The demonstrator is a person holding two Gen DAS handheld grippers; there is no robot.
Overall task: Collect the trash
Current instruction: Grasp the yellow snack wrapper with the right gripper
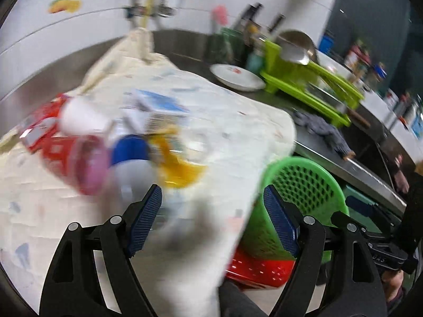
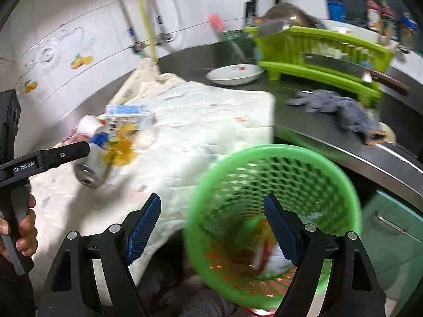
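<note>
A kitchen worktop of stainless steel (image 2: 330,142), seen from two handheld grippers. A pale quilted cloth (image 2: 206,121) covers the left part of the worktop and hangs over its front edge. The left gripper (image 1: 212,218) hangs above the cloth with its fingers spread apart and nothing between them. The right gripper (image 2: 211,227) is likewise spread wide and empty, poised above a green mesh basket (image 2: 275,158) that stands below the front edge of the worktop, just beside the hanging cloth.

Trash is still heaped near the left edge of the cloth: a blue and white carton (image 2: 128,115), a white can with a blue band (image 2: 92,163) lying on its side, a crumpled yellow wrapper (image 2: 119,149), a white cup (image 1: 82,117) and red packaging (image 1: 45,134), the pieces touching or overlapping. The pictures are blurred, so finer detail cannot be told.

Inside the basket some items already lie at the bottom, orange, red and white, too smeared to name. By this showing the task looks partly done: a few pieces are collected, and the larger pile on the cloth remains to be picked up and dropped in
</note>
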